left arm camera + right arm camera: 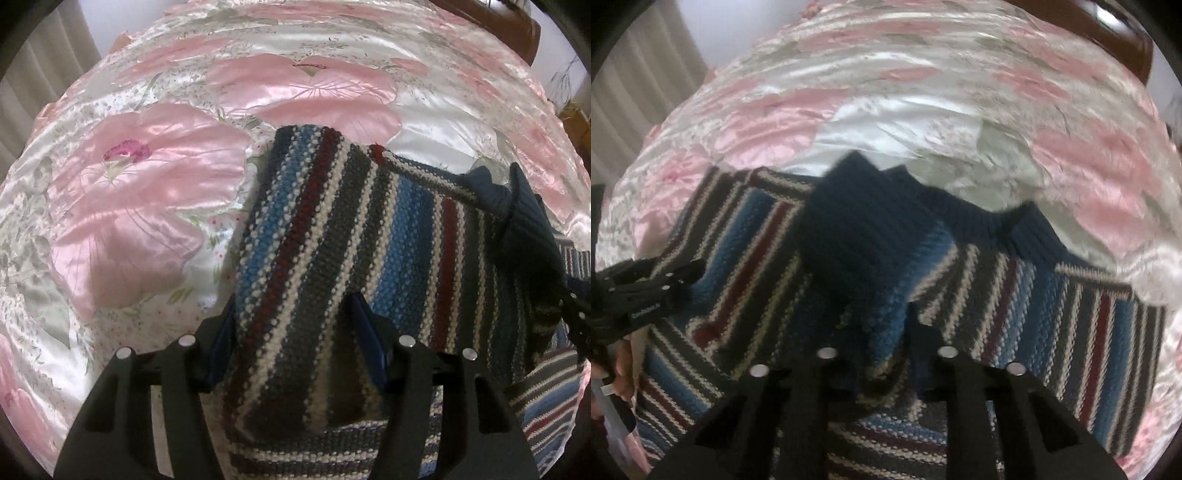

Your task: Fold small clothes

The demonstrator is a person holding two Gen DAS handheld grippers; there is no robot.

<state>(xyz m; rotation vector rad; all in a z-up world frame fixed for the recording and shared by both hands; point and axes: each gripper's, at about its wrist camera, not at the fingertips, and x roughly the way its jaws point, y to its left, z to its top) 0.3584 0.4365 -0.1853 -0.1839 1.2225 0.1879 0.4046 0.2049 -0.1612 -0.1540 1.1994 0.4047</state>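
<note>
A small striped sweater (pixel 332 229) is lying on a bed (pixel 147 177) with a shiny pink flower cover. Both grippers are holding bits of it up off the bed.

The left gripper (pixel 291 332) is pinching a striped fold. The wool is sitting between its blue fingers (pixel 364 332) and filling the gap, so the fingers are holding the sweater. The fold is hanging up and over toward the middle.

The right gripper (pixel 879 339) is holding a bunched bit of blue wool near the dark blue sleeve cuff (pixel 857 221). Its fingers are close together with wool squeezed between them (this picture is a bit blurry, but the wool is clearly caught there).

The dark ribbed neck (pixel 1008 225) is lying at the far edge, away from both grippers.

I think the folding is only partly done. One side and a sleeve seem to be coming in over the body, but they are not lying flat. The sweater is looking lumpy, not neat. It needs laying down, smoothing, and likely one more fold.
</note>
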